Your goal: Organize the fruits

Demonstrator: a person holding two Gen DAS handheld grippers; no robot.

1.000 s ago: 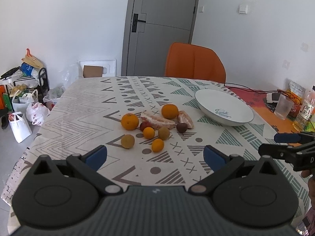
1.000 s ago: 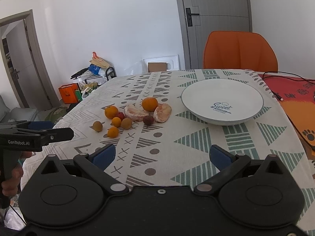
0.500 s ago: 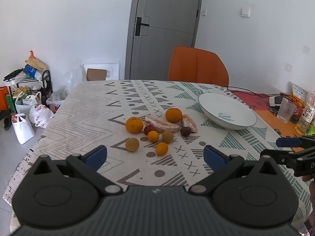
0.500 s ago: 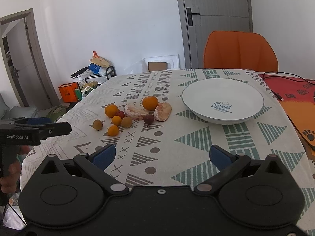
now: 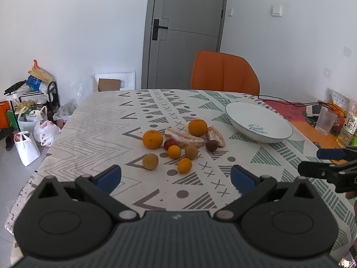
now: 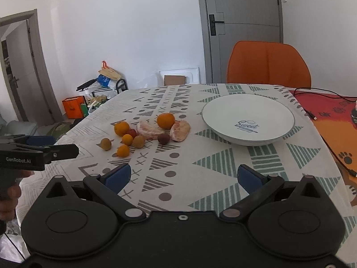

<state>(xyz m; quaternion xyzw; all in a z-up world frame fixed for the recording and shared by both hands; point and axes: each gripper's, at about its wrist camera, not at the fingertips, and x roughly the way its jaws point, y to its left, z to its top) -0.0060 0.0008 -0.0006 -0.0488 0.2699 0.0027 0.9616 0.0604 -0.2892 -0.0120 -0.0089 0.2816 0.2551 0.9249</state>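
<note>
We hold both tools back from the work: the left gripper (image 5: 175, 176) and the right gripper (image 6: 182, 177) each have jaws spread wide and hold nothing. The fruits (image 5: 178, 141) lie clustered mid-frame on the bench (image 5: 107, 120), with the empty plate (image 5: 258, 120) to their right, apart from them. The risks we see: the small round fruits sit touching, so closing on one may nudge its neighbours rolling toward the bench edge; the peeled segments (image 6: 179, 130) look soft and could crush under a hard squeeze.
</note>
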